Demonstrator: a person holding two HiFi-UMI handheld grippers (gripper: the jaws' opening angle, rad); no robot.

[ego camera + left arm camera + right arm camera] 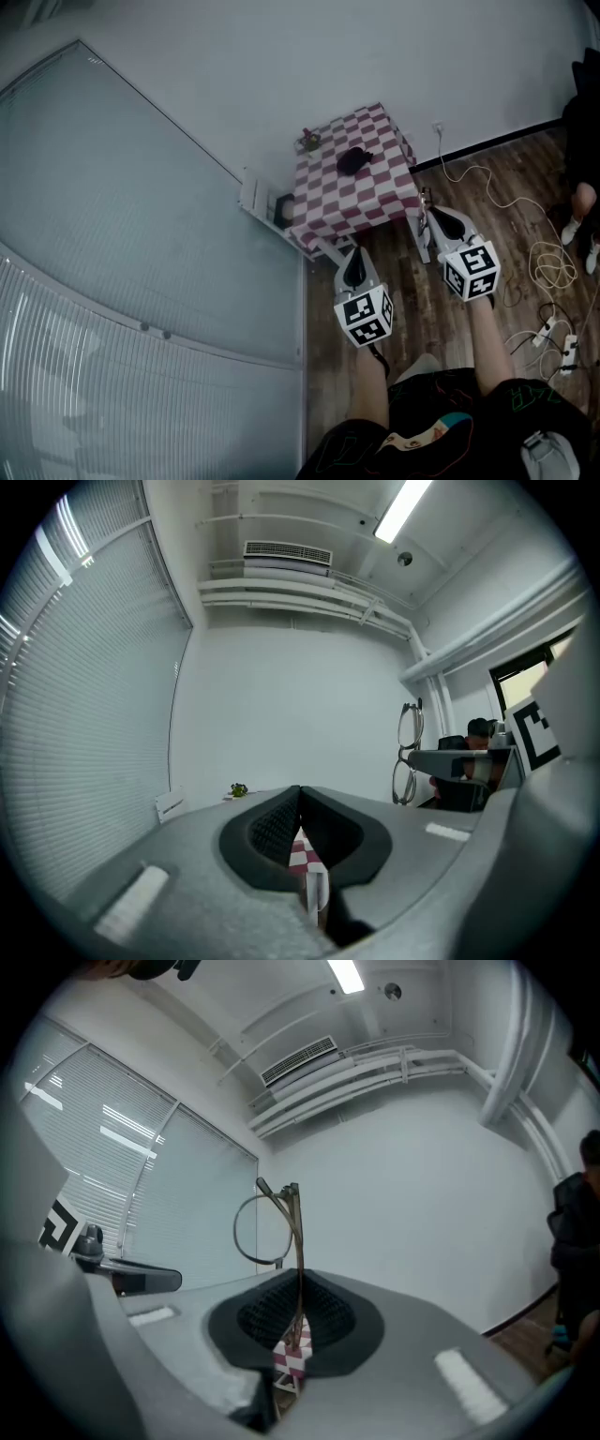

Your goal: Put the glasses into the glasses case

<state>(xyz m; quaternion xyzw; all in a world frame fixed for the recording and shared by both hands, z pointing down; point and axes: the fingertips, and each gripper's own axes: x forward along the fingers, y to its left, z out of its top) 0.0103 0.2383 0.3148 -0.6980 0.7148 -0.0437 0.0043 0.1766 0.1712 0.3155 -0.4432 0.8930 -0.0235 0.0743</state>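
Right gripper (298, 1290) is pinching the glasses (298, 1237) — left gripper (300, 806) is sitting closed, empty; the case (353, 161), seemingly, is lying on the table (370, 202).

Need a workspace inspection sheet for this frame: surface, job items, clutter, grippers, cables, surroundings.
Surface: small table under a red-and-white checked cloth, ahead of both grippers, untouched.
Job's things: thin round-rimmed metal glasses clamped upright in the right gripper; dark rounded object on the cloth, probably the glasses case, too small to tell if open.
Clutter: small green plant at the table's far corner.
Grippers: left gripper shut, empty; right shut on the glasses.
Cables: white cables and white power strips on the wooden floor.
Surroundings: ribbed glass partition; person at right edge.
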